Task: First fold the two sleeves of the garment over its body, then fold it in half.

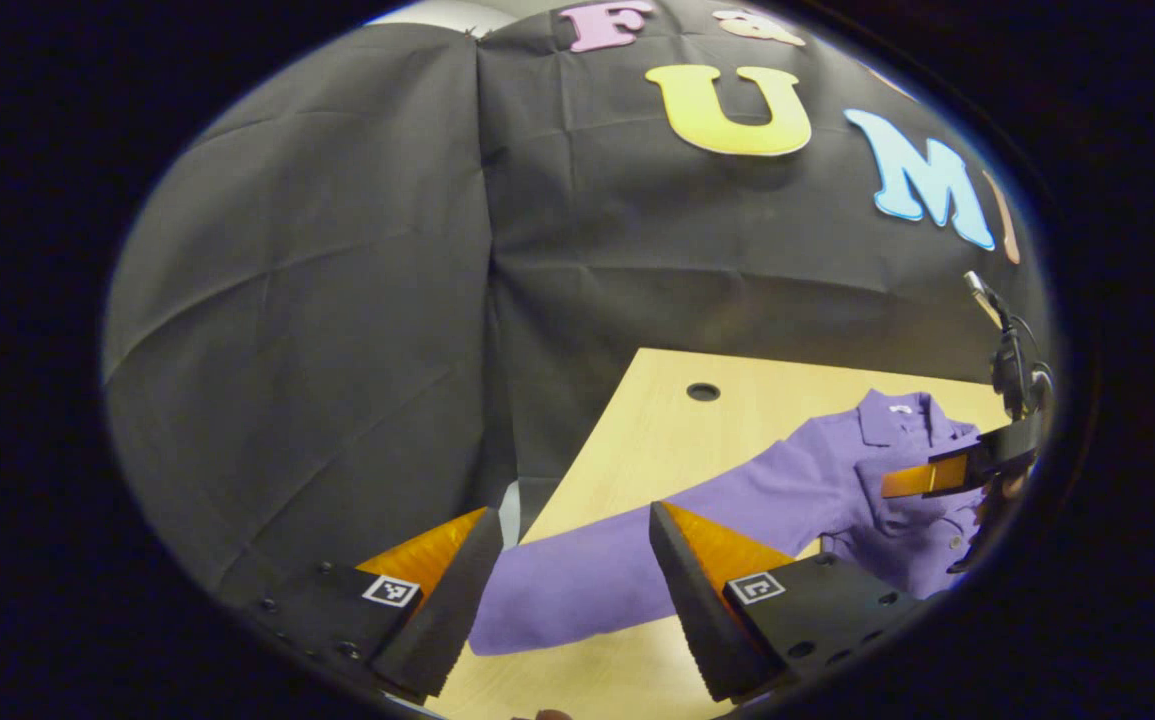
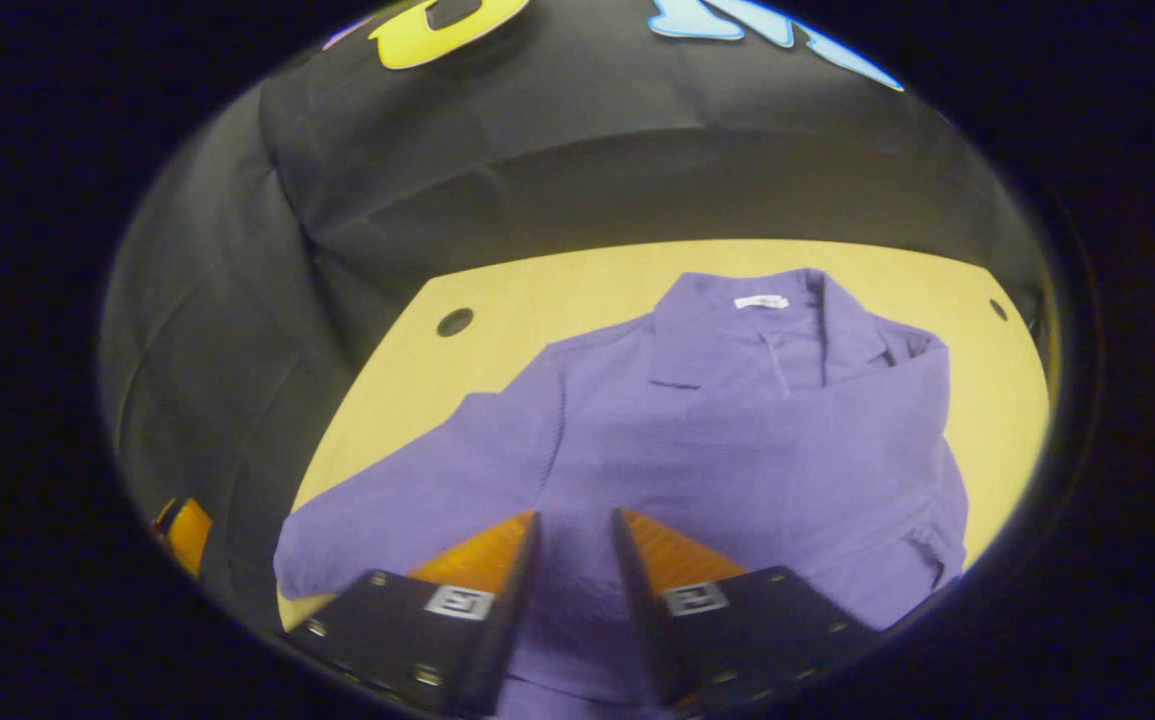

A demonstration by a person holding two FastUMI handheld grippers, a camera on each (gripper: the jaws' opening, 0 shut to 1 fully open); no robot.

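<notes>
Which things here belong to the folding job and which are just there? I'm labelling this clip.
Job:
purple shirt
its outstretched sleeve
left gripper, fingers open over that sleeve
right gripper above the shirt body

Just there:
wooden table
table's cable hole

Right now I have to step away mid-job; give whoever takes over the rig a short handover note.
Left tool: open, hovering over the outstretched sleeve, holding nothing.
Right tool: jaws narrowly apart over the shirt body; whether it pinches cloth, I cannot tell.
Purple shirt lies collar toward the wall on the table.
Done: the other sleeve looks folded across the body.
Left: fold the outstretched sleeve in, then fold in half.
</notes>
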